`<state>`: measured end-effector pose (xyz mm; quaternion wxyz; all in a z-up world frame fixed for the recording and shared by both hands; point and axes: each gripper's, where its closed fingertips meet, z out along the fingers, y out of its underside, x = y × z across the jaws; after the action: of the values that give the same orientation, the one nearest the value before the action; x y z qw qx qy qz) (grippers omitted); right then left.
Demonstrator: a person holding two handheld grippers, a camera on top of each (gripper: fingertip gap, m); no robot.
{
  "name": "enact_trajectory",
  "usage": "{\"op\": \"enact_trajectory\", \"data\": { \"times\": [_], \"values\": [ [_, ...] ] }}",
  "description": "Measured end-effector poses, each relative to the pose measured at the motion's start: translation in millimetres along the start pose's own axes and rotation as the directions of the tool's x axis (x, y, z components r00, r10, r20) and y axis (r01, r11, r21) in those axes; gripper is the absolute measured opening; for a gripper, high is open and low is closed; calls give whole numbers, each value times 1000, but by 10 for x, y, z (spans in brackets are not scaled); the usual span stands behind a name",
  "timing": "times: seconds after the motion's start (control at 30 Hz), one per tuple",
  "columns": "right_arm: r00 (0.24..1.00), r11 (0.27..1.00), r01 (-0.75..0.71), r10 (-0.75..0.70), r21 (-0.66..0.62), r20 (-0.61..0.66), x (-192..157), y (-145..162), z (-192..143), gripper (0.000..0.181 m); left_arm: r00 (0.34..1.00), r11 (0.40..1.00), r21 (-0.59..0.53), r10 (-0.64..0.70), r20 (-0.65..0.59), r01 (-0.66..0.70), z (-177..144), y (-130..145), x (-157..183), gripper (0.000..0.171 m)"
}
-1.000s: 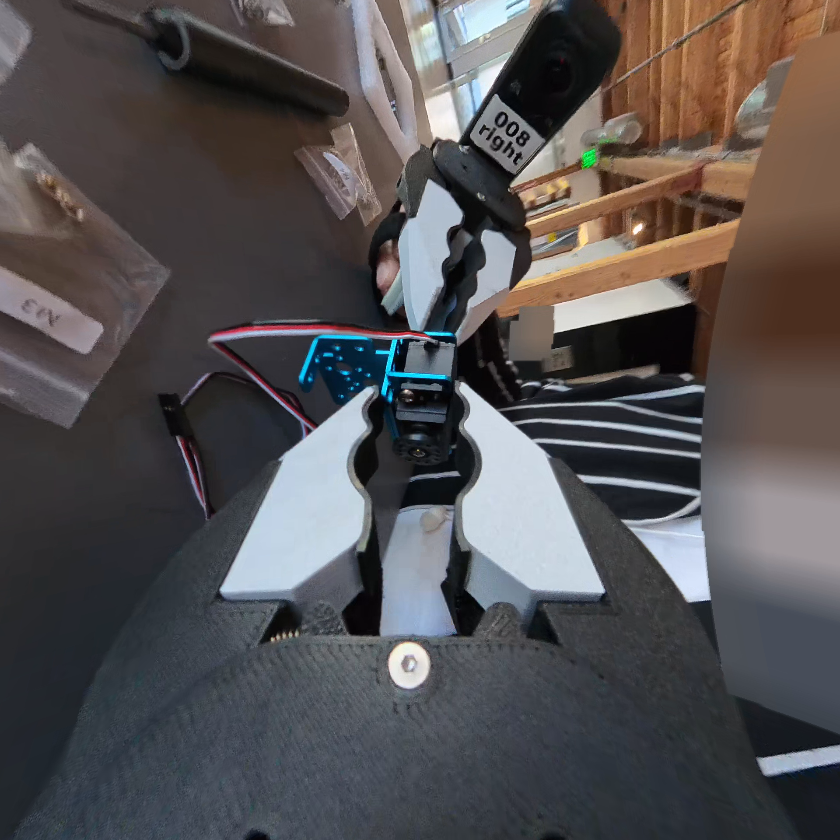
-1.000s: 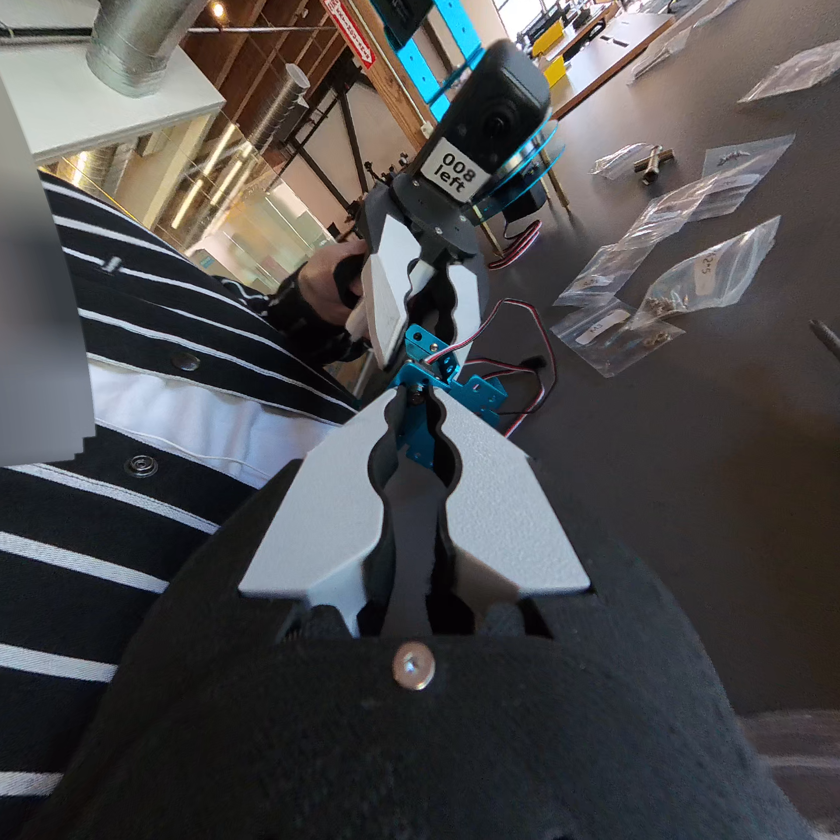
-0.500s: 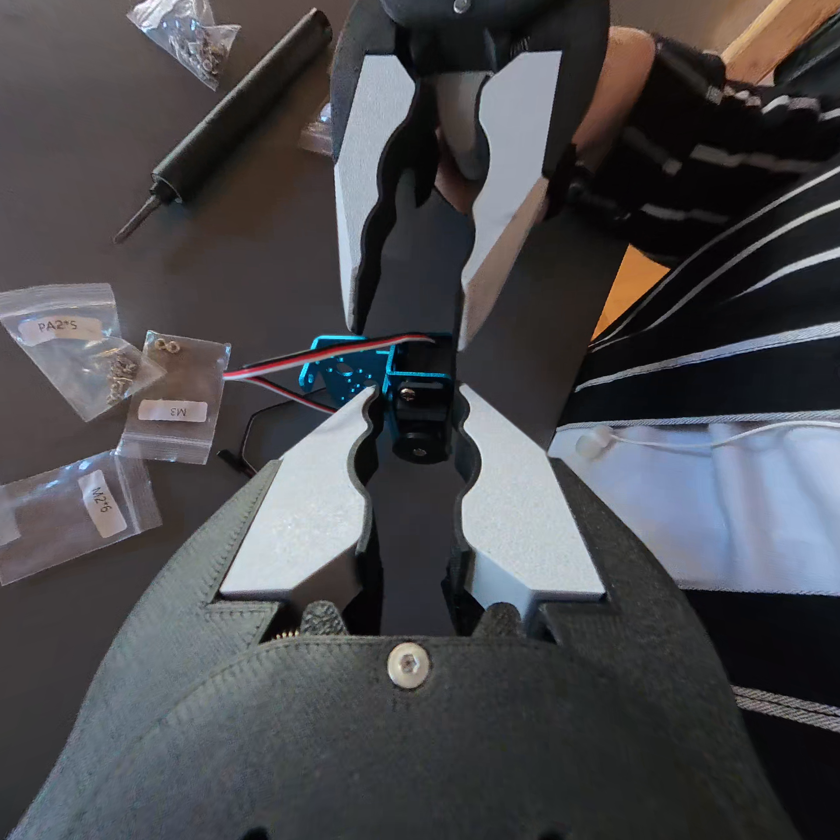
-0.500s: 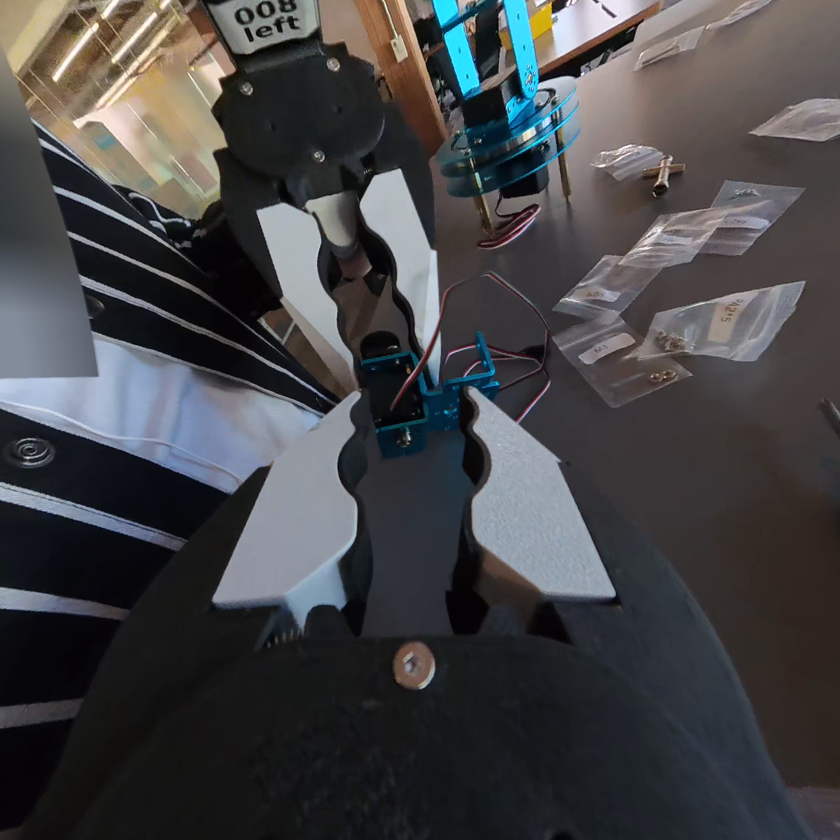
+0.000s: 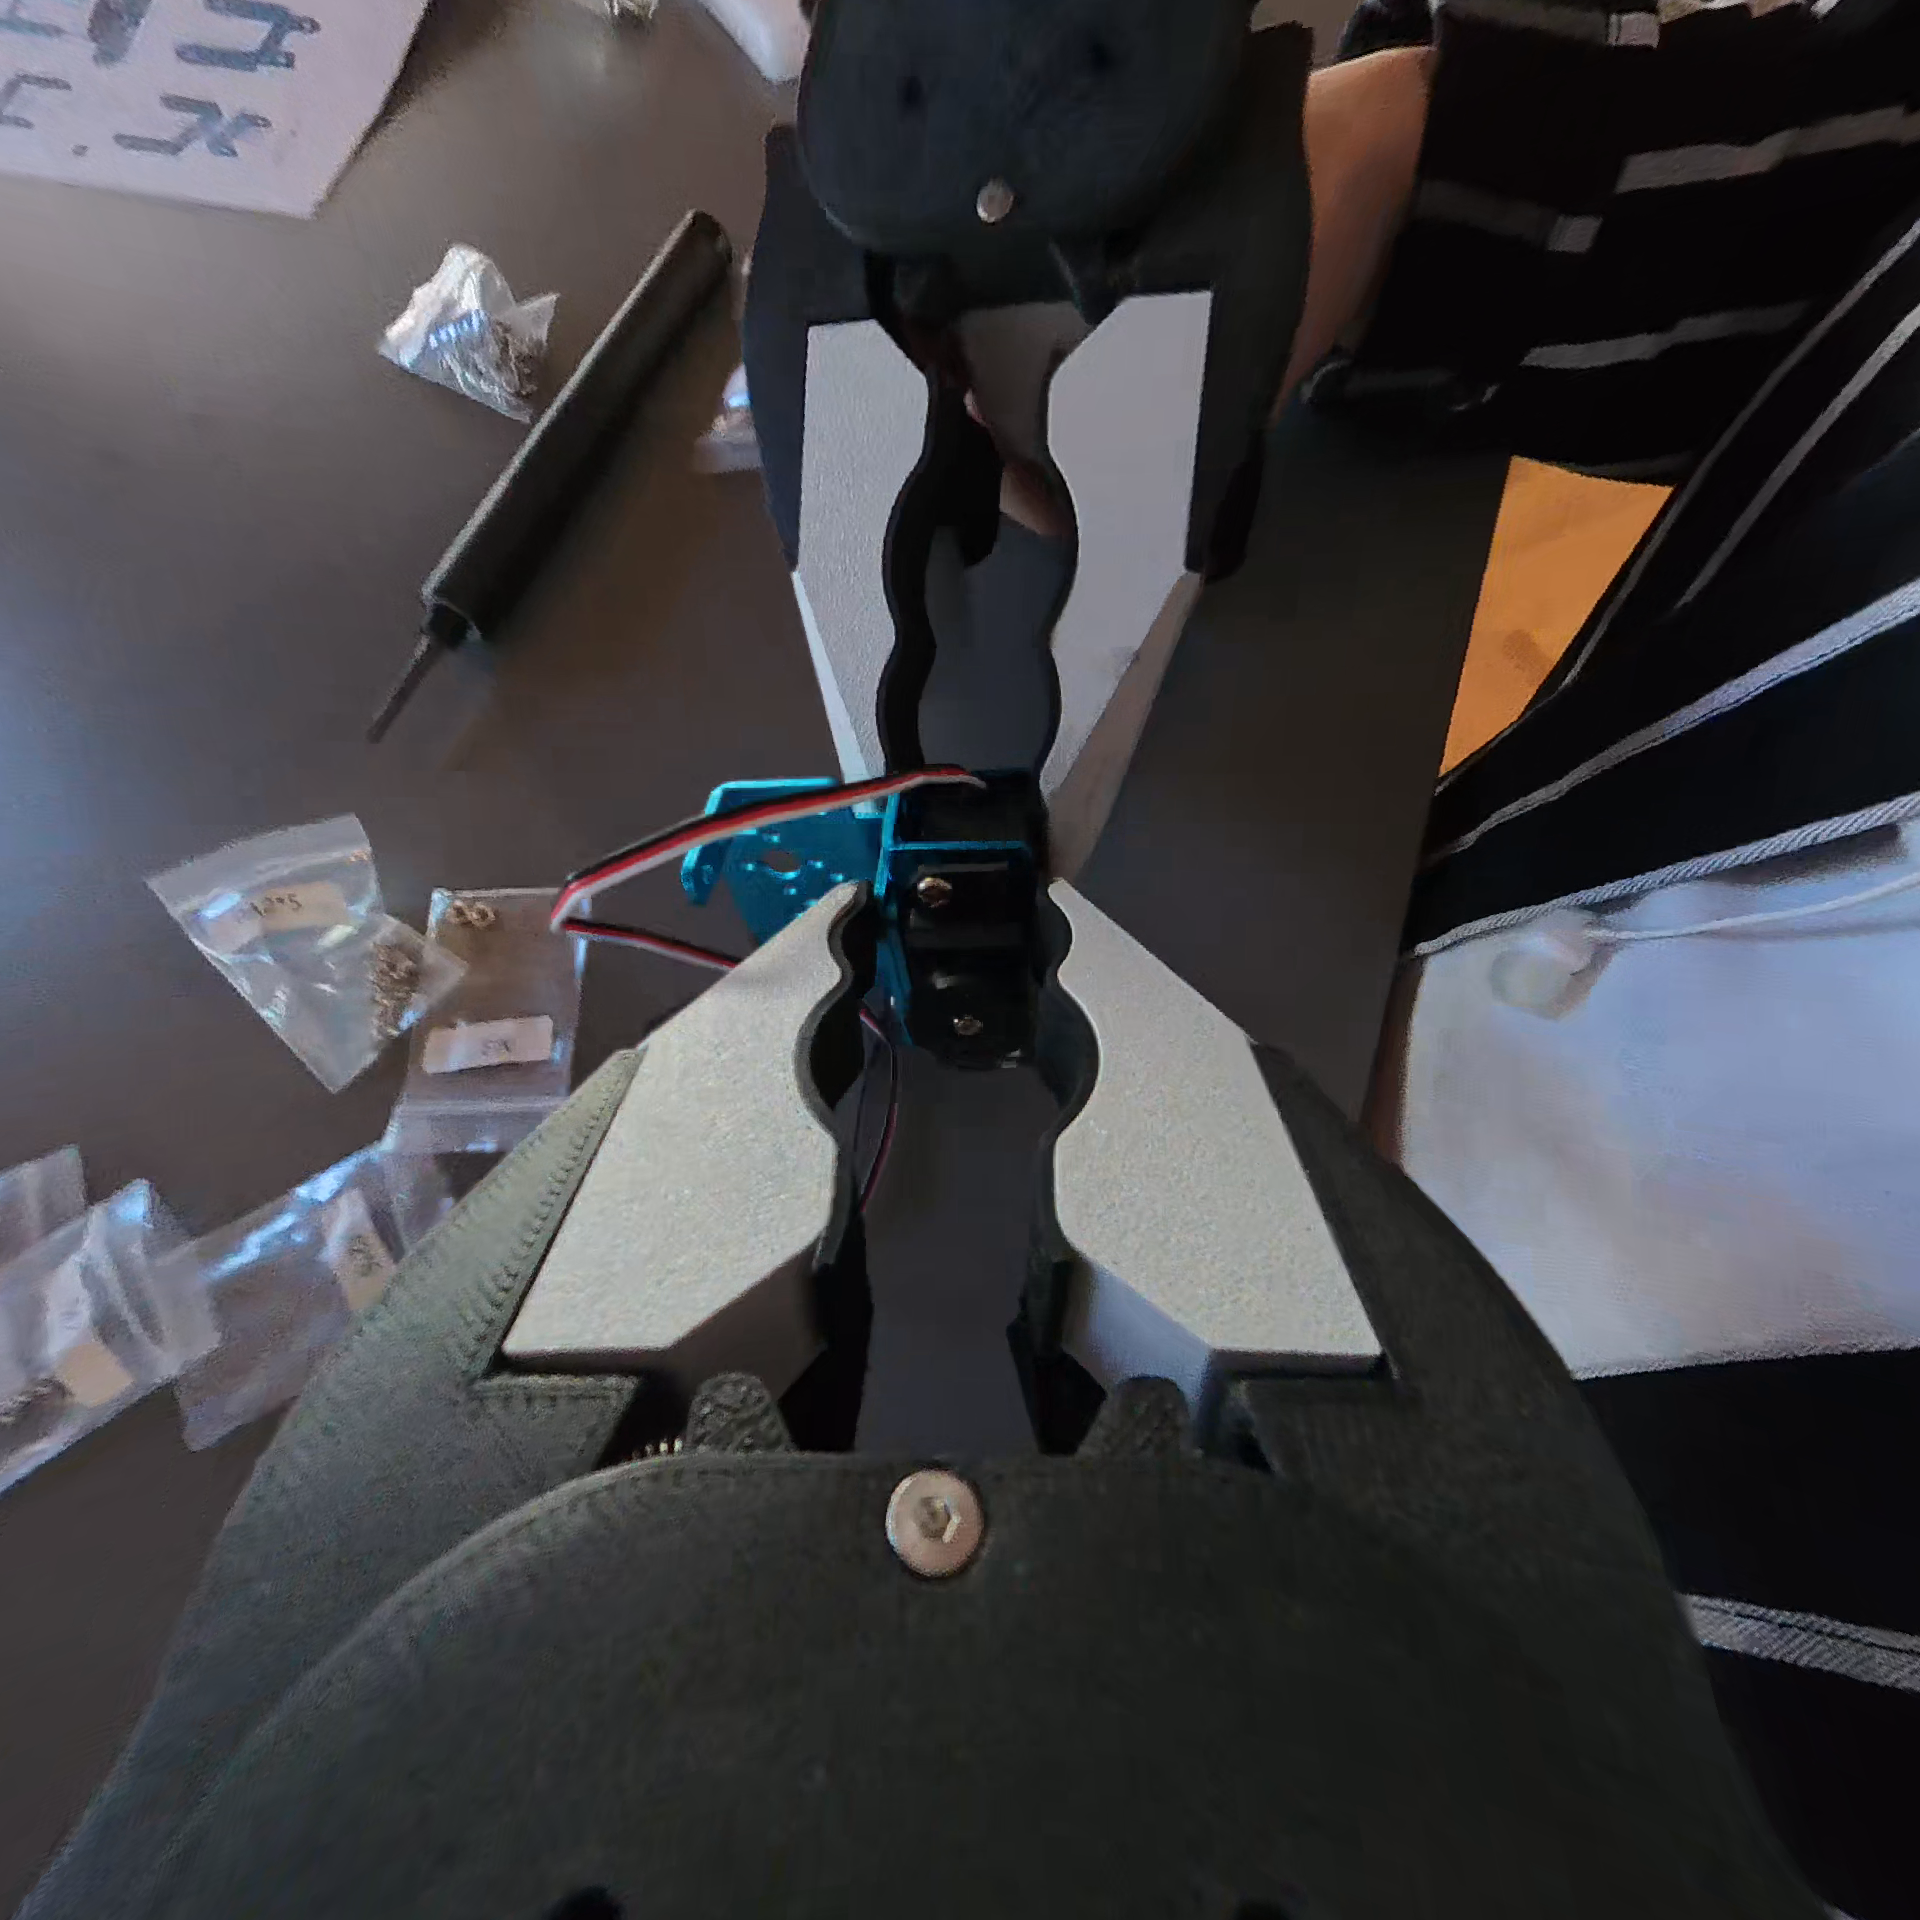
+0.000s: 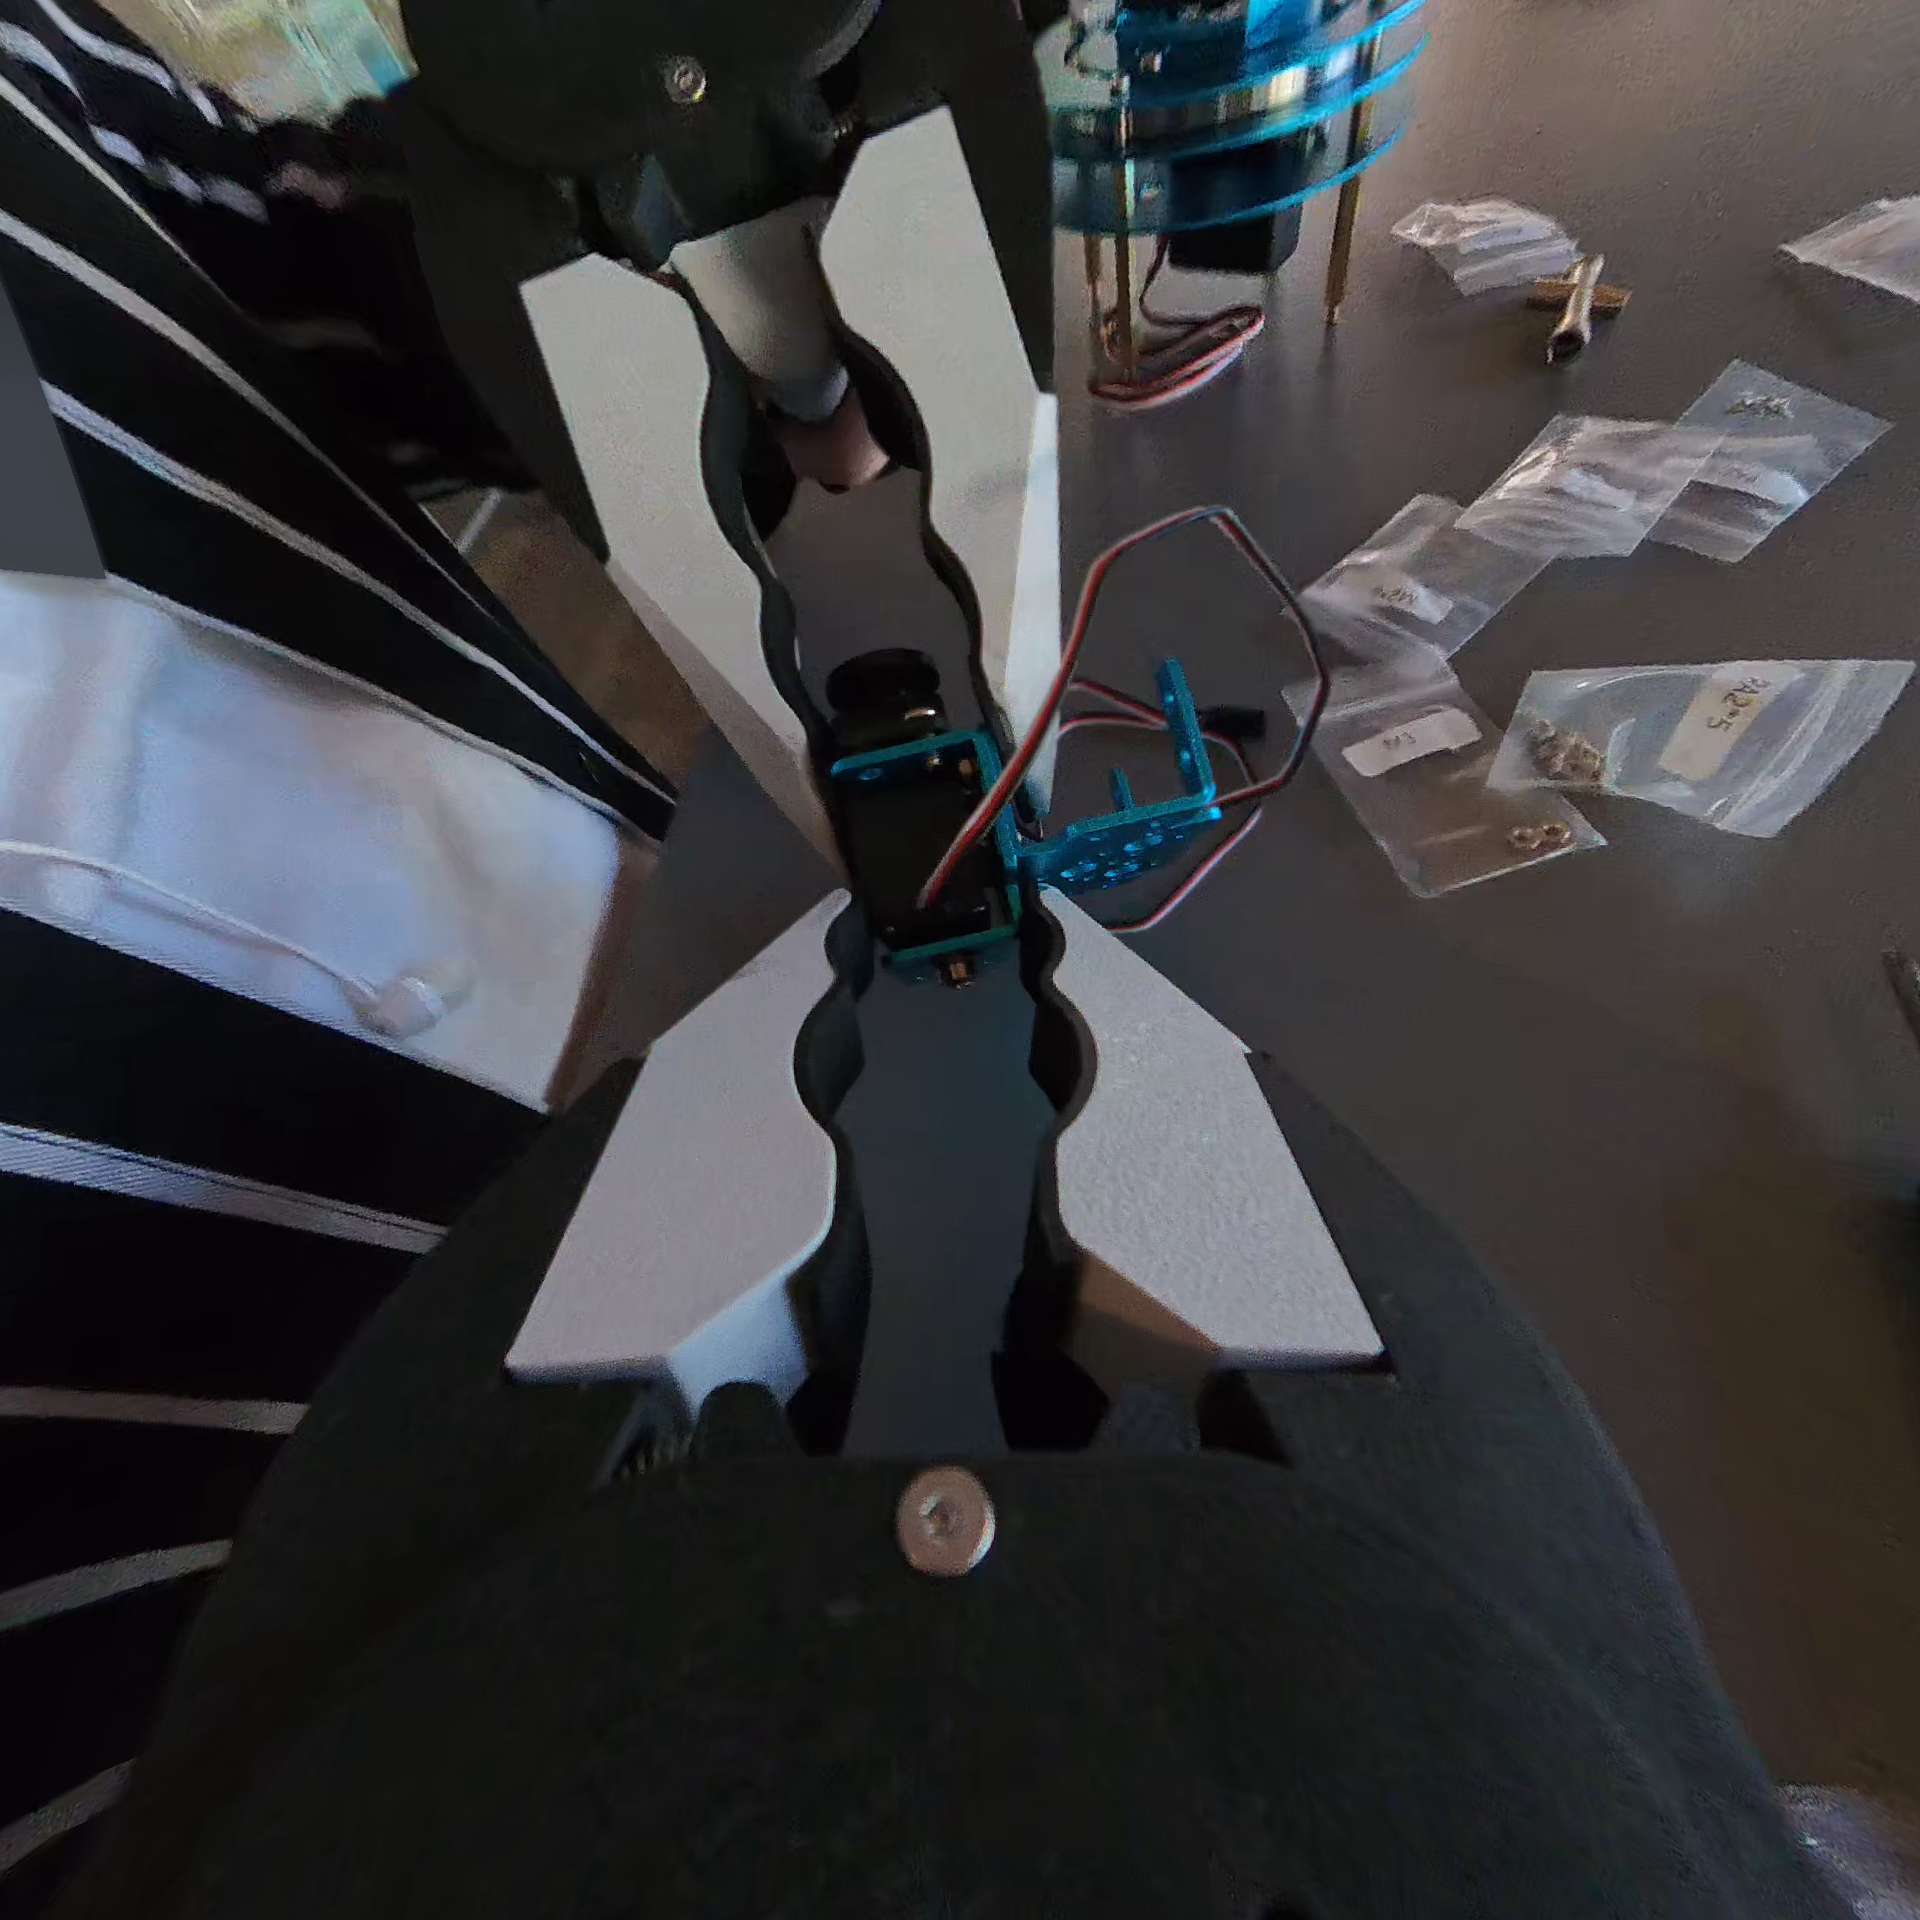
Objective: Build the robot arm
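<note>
A black servo [image 5: 966, 935] in a blue metal bracket [image 5: 779, 862] with a red, white and black wire [image 5: 665, 862] is held above the dark table [image 5: 208, 623]. My left gripper [image 5: 951, 904] is shut on the near end of the servo. My right gripper [image 5: 966, 774] faces it from the far side, its tips on the servo's other end. In the right wrist view my right gripper [image 6: 940, 914] is shut on the servo [image 6: 914, 831]. The bracket [image 6: 1122, 831] sticks out to the right. The left gripper [image 6: 930, 800] comes in from above.
A black screwdriver [image 5: 561, 447] and several clear bags of screws [image 5: 301, 935] lie on the table to the left. A blue round-plate assembly [image 6: 1226, 125], a small cross wrench [image 6: 1574, 301] and more bags [image 6: 1704, 748] lie beyond. A person's striped shirt [image 5: 1662, 1039] is close by. My left and right fingertips are right by each other. The black screwdriver [image 5: 561, 447] is about 15 cm from both grippers' fingertips.
My right gripper let go of the blue bracket, opened, and has now shut on the servo's end. Both grippers tilted down toward the table. My left gripper kept its hold.
</note>
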<state>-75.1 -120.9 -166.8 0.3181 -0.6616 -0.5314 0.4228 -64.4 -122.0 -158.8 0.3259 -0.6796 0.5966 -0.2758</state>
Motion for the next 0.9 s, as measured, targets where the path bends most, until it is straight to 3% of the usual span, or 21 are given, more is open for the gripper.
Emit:
{"op": "enact_trajectory", "data": {
  "times": [0.1,0.17,0.23,0.3,0.4,0.6,0.73,0.8,0.9],
  "values": [
    [999,998,40,-41,-41,-31,5,43,46,27,997,997,21,-71,-21,72,-27,64,5,29],
    [995,997,66,-69,-48,-65,31,46,52,27,993,992,34,-119,-11,119,-104,88,-36,39],
    [992,995,89,-94,-52,-89,44,40,62,27,987,986,32,-162,15,162,-189,138,-87,36],
    [987,993,101,-107,-54,-124,80,25,76,27,981,980,43,-195,11,195,-248,155,-63,20],
    [981,991,119,-126,-59,-146,96,12,97,27,979,979,58,-197,59,193,-311,157,-85,18],
    [962,989,132,-144,-69,-233,207,-7,83,26,967,961,150,-245,72,233,-458,-44,-123,13],
    [925,981,162,-188,-106,-330,310,-12,56,26,910,902,179,-410,68,393,-368,-126,-176,21],
    [903,976,174,-210,-129,-376,354,-15,50,27,876,879,200,-462,138,432,-313,-107,-268,21],
    [868,976,163,-213,-146,-449,424,-31,31,26,863,899,182,-434,258,398,-243,-33,-357,20]
  ]
}}
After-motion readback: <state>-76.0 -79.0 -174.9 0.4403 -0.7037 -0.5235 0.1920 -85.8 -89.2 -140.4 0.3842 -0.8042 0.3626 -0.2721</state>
